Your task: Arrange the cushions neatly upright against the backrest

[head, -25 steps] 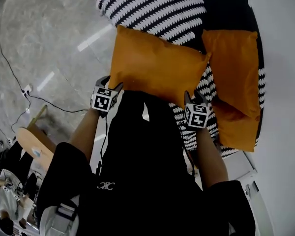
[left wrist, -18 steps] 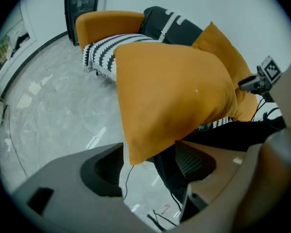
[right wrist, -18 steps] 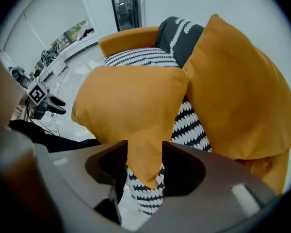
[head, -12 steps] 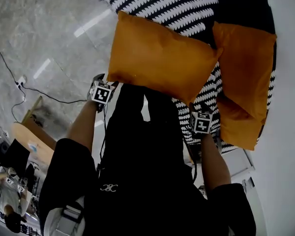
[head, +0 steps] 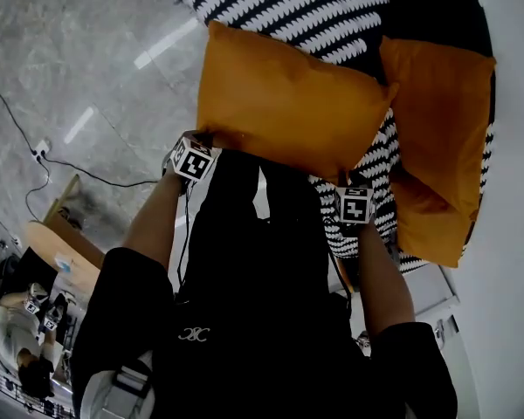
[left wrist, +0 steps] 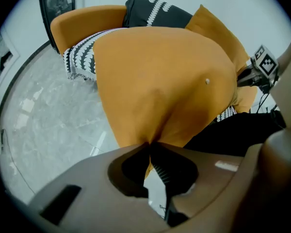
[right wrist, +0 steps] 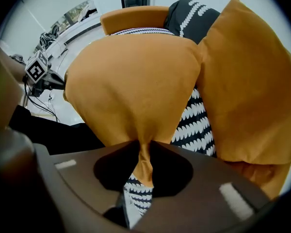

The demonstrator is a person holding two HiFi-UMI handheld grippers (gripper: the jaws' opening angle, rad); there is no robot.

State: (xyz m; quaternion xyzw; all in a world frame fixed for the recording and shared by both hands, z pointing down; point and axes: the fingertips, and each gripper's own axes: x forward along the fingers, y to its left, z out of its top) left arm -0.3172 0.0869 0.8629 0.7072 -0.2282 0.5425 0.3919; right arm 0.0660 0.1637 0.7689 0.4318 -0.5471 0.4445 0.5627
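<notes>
A large orange cushion (head: 288, 107) lies flat on the black-and-white striped sofa seat (head: 288, 7), its near edge hanging over the front. My left gripper (head: 205, 140) is shut on the cushion's near left corner (left wrist: 150, 130), its jaws (left wrist: 148, 145) pinched on the fabric. My right gripper (head: 354, 182) has just been closing and now pinches the near right corner (right wrist: 144, 154) between its jaws. A second orange cushion (head: 437, 120) leans upright on the right, also seen in the right gripper view (right wrist: 252, 81).
A black patterned cushion (head: 428, 7) sits at the far end beside an orange armrest (left wrist: 87, 21). Another orange cushion (head: 424, 225) lies under the upright one. On the marble floor to the left are a cable with a socket (head: 39, 151), a wooden table (head: 57, 238) and a person (head: 17, 339).
Both grippers have moved up to the cushion's near edge and shut on its two corners. The cushion itself has barely shifted.
</notes>
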